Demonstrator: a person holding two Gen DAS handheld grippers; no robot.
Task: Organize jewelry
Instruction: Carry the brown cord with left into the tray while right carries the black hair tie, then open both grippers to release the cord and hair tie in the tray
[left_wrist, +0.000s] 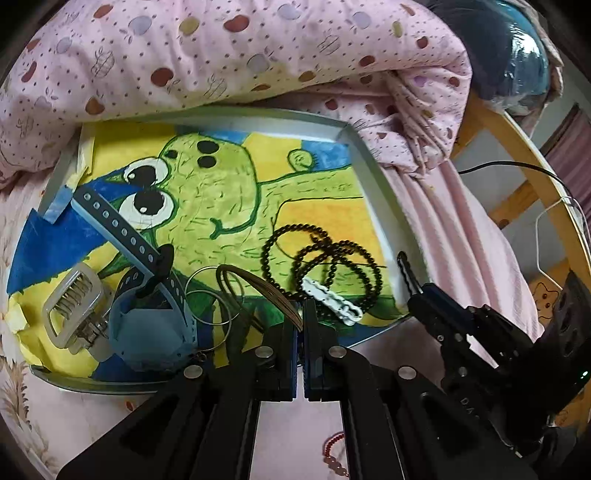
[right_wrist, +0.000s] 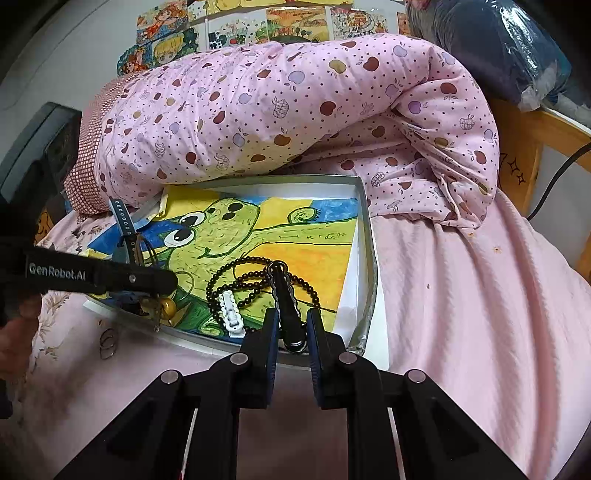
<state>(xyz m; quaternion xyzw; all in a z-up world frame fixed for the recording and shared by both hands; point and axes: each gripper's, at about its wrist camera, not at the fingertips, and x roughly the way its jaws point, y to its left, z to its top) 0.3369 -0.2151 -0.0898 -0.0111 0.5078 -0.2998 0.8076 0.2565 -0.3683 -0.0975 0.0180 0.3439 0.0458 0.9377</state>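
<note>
The left tool (left_wrist: 301, 314) pinches brown hair ties (left_wrist: 255, 284); the right tool (right_wrist: 291, 332) grips a black clip (right_wrist: 286, 299), both over the tray (right_wrist: 365, 221) for sorting.

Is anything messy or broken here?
Yes. The tray's front right corner looks crumpled. The black bead string lies in tangled loops, and thin rings sit outside the tray on the sheet.

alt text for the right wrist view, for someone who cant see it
The right gripper holds a black hair clip between its fingers, above the near edge of a shallow tray lined with a green cartoon drawing. A black bead necklace and white clip lie in the tray, the left gripper reaches in, and a pink quilt lies behind.
</note>
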